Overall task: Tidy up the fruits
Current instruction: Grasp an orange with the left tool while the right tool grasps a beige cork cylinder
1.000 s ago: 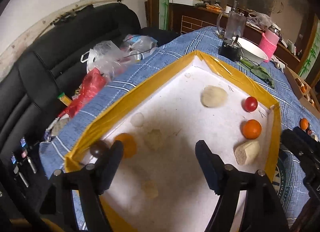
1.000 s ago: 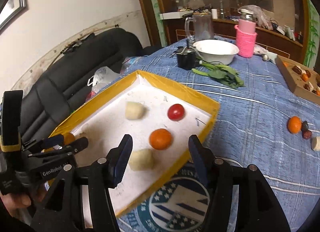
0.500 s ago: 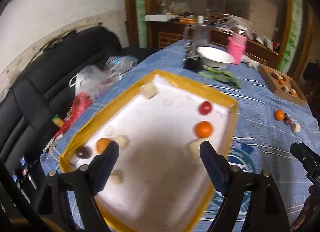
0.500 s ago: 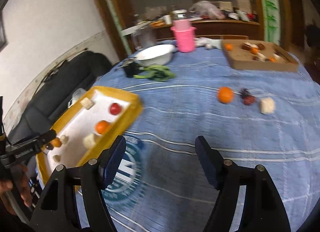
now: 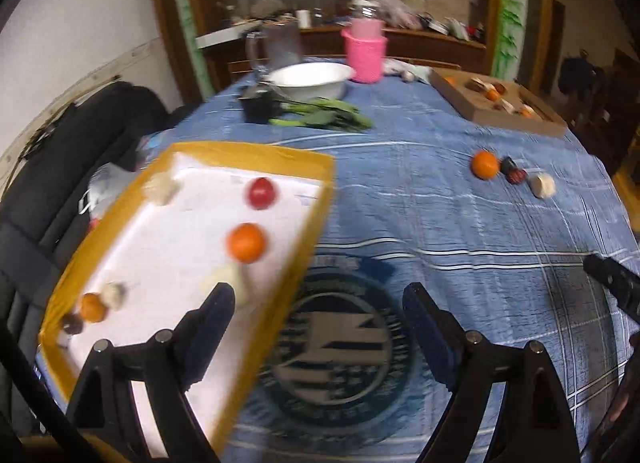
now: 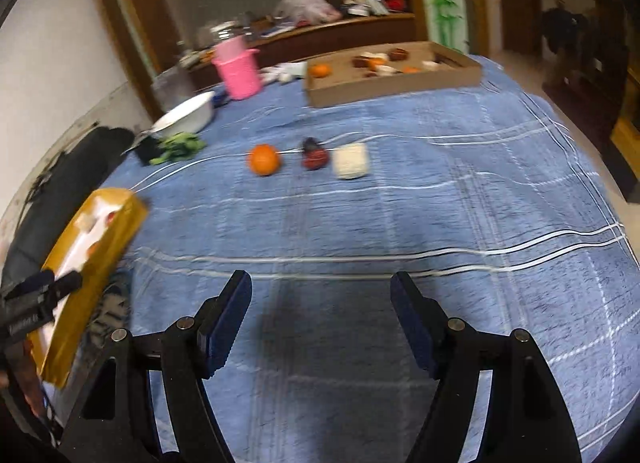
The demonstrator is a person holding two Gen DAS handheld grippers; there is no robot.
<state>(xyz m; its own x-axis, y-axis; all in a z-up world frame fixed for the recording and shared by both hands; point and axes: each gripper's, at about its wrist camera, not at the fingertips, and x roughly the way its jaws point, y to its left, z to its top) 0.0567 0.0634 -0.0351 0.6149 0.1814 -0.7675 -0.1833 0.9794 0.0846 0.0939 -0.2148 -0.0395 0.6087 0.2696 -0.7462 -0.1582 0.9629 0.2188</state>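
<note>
My left gripper (image 5: 316,303) hangs over the right rim of the yellow-edged white tray (image 5: 256,157); its jaws are opening with nothing between them. In the tray lie a red fruit (image 5: 261,192), an orange (image 5: 246,242), pale chunks, a small orange (image 5: 93,306) and a dark fruit (image 5: 73,322). My right gripper (image 6: 320,291) stands open and empty above bare blue cloth. Ahead of it sit an orange (image 6: 263,159), a dark red fruit (image 6: 315,157) and a pale cube (image 6: 351,160) in a row. The left wrist view shows them too: orange (image 5: 485,164), dark fruits (image 5: 514,172), pale cube (image 5: 543,185).
A cardboard tray (image 6: 392,85) with several fruits stands at the table's far side. A pink basket (image 6: 238,71), a white bowl (image 6: 186,117), greens (image 6: 178,145) and a glass jug (image 5: 276,49) stand at the back. A black sofa (image 5: 48,191) lies left of the table.
Both grippers have swung right, away from the tray's inside, and their jaws stand wider. The right gripper now faces the loose fruits on the cloth; the tray has slid to its far left.
</note>
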